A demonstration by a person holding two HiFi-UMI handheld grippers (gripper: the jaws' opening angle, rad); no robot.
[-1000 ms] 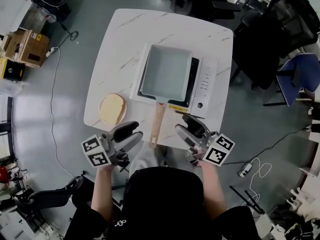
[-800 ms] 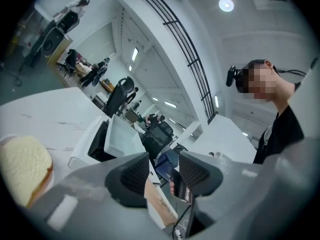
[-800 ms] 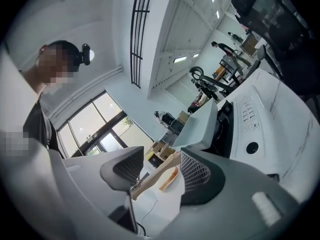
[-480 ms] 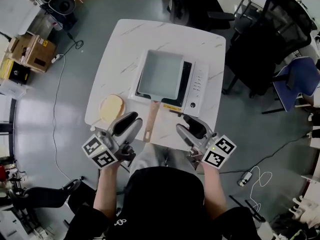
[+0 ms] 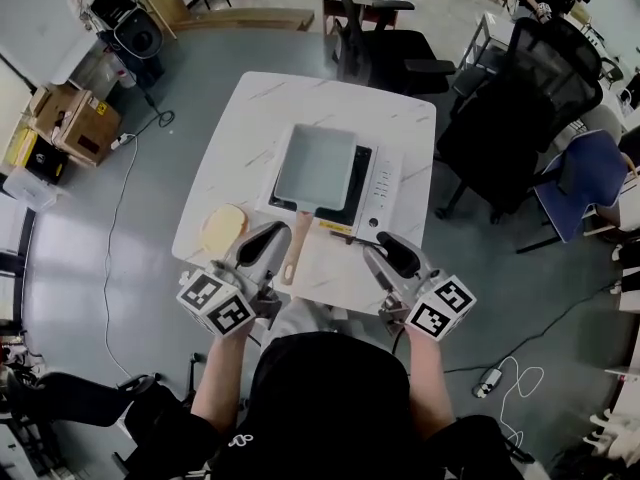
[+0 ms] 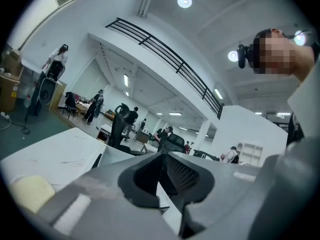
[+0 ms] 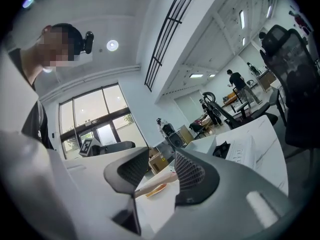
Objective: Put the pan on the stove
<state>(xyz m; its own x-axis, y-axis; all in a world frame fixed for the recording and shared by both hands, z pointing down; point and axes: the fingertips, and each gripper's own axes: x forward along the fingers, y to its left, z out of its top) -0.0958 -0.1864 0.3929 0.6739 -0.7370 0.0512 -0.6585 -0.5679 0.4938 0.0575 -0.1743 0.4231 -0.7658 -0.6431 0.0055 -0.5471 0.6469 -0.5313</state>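
Observation:
A rectangular grey pan [image 5: 315,166] sits on the white stove [image 5: 385,190] in the middle of the marble table [image 5: 250,128]. Its wooden handle [image 5: 293,246] points toward me. My left gripper [image 5: 262,245] hovers just left of the handle's end, apart from it. Its jaws are closing and stand nearly together, with nothing between them [image 6: 162,156]. To the right of the handle, my right gripper [image 5: 385,258] hangs over the table's near edge. Its jaws are closing too, but a gap still shows [image 7: 161,156] and nothing is between them. The handle [image 7: 155,185] lies farther off beyond that gap.
A round pale slice of bread [image 5: 222,228] lies on the table left of the stove. Black office chairs [image 5: 500,128] stand to the right and behind the table. Cardboard boxes [image 5: 75,123] and a cable lie on the floor at the left.
The left jaws have gone from wide open to nearly together, and the right jaws have narrowed. Both grippers sit slightly nearer the pan handle. The pan has stayed on the stove.

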